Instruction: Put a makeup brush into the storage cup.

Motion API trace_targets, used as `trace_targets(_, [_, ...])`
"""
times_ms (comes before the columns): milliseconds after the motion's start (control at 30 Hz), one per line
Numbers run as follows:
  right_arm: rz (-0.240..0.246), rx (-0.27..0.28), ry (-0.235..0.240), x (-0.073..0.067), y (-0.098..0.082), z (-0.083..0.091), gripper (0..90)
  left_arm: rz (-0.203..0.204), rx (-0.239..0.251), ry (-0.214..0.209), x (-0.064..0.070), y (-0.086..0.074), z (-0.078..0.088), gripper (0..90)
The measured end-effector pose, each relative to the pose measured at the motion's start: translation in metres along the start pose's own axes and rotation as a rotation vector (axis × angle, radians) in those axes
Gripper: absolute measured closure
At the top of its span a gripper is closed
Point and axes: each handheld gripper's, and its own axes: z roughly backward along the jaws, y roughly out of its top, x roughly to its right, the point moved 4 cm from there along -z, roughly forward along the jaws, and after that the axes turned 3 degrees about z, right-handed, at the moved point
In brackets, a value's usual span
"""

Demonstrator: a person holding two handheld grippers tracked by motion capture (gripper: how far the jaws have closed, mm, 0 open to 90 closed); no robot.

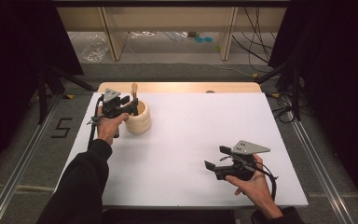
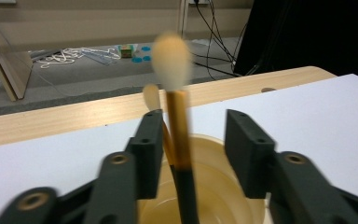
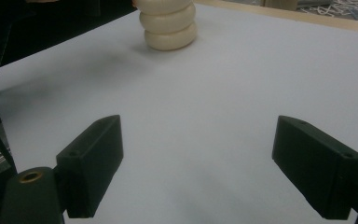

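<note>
Left claw [image 2: 193, 140] spread, jaws clear of the brush [image 2: 179, 126] standing between them in the cup [image 1: 138, 117]. Cup sits near the surface's [image 1: 191, 130] far left corner. Right claw [image 3: 198, 163] gapes wide, holding nothing.

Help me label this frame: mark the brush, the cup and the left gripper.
brush [image 2: 171, 53], left gripper view, its pale bristle tip.
cup [image 1: 140, 122], high view, its ribbed outer wall.
left gripper [image 2: 193, 140], left gripper view, midway between its fingertips.

Two brushes [image 2: 177, 116] are counted, both standing inside one ribbed cream holder [image 1: 140, 119]. Two grippers are counted, one [image 1: 133, 103] at the holder, the other [image 1: 215, 157] well apart from it.
</note>
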Motion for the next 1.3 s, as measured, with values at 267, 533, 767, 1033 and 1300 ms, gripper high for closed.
trace_targets(267, [-0.004, 0.001, -0.005, 0.000, 0.000, 0.000, 17.1, 0.022, 0.016, 0.025, -0.006, 0.004, 0.012, 28.5])
trace_targets(533, [-0.005, 0.002, -0.004, 0.000, 0.000, 0.000, 17.1, 0.060, 0.008, 0.004, -0.010, 0.004, 0.021, 24.9])
trace_targets(767, [-0.006, 0.002, -0.006, 0.001, 0.000, 0.000, 17.0, 0.081, 0.011, -0.013, -0.007, 0.001, 0.027, 21.7])
trace_targets(1033, [-0.008, 0.004, -0.008, 0.001, 0.000, 0.001, 16.9, 0.064, 0.009, -0.056, 0.002, 0.004, 0.042, 18.0])
trace_targets(1300, [-0.010, 0.006, -0.013, 0.002, 0.000, 0.000, 16.9, 0.052, 0.018, -0.103, 0.017, -0.001, 0.059, 18.1])
